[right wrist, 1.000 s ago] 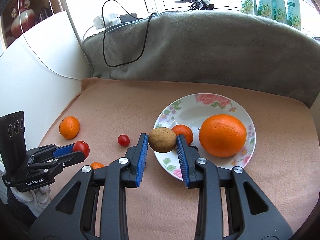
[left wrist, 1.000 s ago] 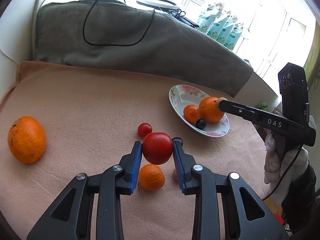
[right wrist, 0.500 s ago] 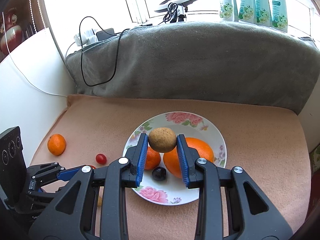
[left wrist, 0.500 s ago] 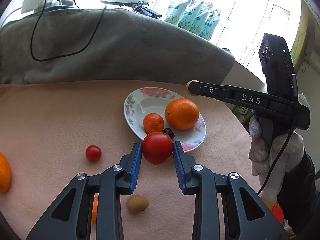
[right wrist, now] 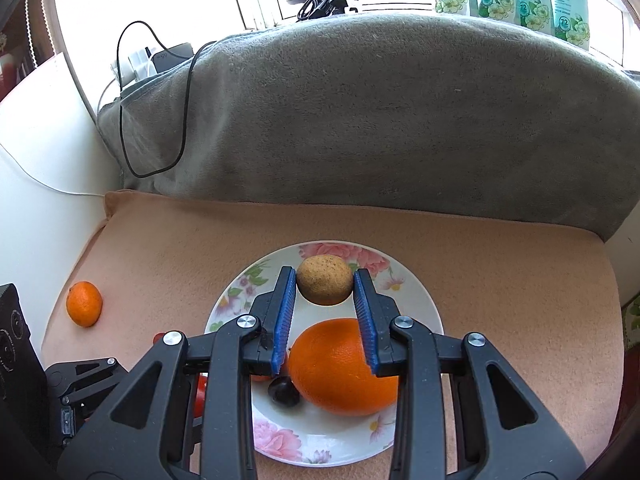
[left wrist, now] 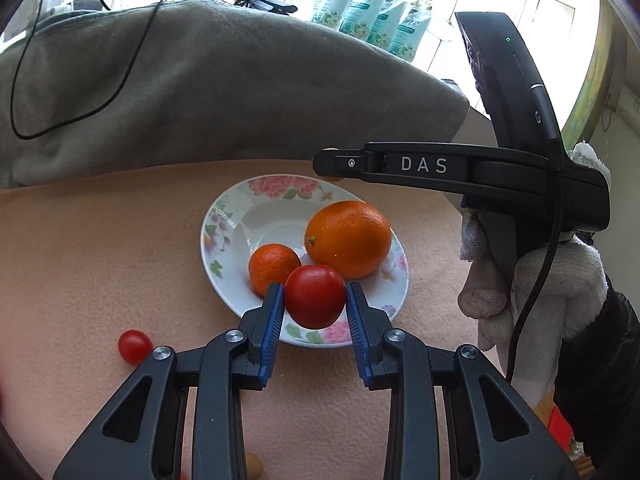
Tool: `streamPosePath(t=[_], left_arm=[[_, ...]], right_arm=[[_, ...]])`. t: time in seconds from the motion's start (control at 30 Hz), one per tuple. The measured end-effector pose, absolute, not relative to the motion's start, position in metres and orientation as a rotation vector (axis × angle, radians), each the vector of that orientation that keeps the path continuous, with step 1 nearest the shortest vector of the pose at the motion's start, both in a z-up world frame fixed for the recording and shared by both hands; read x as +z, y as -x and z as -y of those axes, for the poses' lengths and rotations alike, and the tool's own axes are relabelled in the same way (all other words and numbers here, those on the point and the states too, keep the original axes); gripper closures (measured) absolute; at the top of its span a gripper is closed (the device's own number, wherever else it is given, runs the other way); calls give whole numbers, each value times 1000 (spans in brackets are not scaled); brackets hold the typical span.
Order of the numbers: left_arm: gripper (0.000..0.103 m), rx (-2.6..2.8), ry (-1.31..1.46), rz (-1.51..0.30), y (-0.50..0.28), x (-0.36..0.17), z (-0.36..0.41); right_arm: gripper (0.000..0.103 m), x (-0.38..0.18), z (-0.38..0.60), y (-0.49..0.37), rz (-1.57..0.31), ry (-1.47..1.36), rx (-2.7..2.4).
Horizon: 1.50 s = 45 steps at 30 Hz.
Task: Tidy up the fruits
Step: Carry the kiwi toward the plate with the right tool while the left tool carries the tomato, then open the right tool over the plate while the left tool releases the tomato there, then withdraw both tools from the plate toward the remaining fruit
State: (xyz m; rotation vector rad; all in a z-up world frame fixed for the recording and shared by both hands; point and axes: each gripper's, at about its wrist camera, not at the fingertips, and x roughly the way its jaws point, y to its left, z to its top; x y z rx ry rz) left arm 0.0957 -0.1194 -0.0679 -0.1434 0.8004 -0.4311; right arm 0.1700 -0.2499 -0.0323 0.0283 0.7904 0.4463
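Note:
My left gripper (left wrist: 315,300) is shut on a red tomato (left wrist: 315,296), held over the near rim of the flowered plate (left wrist: 228,220). On the plate lie a big orange (left wrist: 348,238) and a small mandarin (left wrist: 272,266). My right gripper (right wrist: 325,286) is shut on a brown kiwi (right wrist: 325,285), above the far half of the plate (right wrist: 420,304), with the big orange (right wrist: 340,368) and a dark grape (right wrist: 283,391) below its fingers. In the left wrist view the right gripper's arm (left wrist: 420,166) reaches over the plate's far rim.
A cherry tomato (left wrist: 134,346) lies on the peach cloth left of the plate, and a brown fruit (left wrist: 254,466) peeks out near the bottom edge. Another orange (right wrist: 84,304) sits far left. A grey blanket (right wrist: 360,120) with a black cable walls off the back.
Both grippers have moved in over the plate with their fruits. The tomato went from the loose fruits on the cloth to the plate's near rim; the kiwi went from the plate's left edge to its far half.

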Motion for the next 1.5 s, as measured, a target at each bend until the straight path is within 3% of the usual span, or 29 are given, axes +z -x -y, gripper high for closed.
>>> streamPosePath(t=[0.23,0.3,0.33,0.37,0.5,0.53,0.67,1.0,1.5], left_arm=[[73,-436,133,-801,-98,-69,123],[70,-437,129,-798,-98,-69,123],[60,-434,128,-793,-97,-68,123],[48,-430,128,-788,-97,-67,123],[44,-429,125,-778,-93,-64,122],[39,-428,125,-780,-93,-63,121],[37,-426,138,-776,-91,-61,118],[34,-403,158,-738,-75,-43,94],[34,-186,240,-666,-47,-25,-11]], right_arm=[[72,-36,249,-177,-807,-53,441],[61,-36,250,-177,-807,-61,441],[47,-36,250,-177,-803,-65,441],[40,-34,250,-176,-796,-69,439],[39,-29,251,-174,-781,-75,436],[37,-29,252,-173,-779,-76,435],[25,-27,254,-170,-768,-84,431],[25,-21,263,-155,-752,-133,438],[25,-3,263,-101,-693,-178,531]])
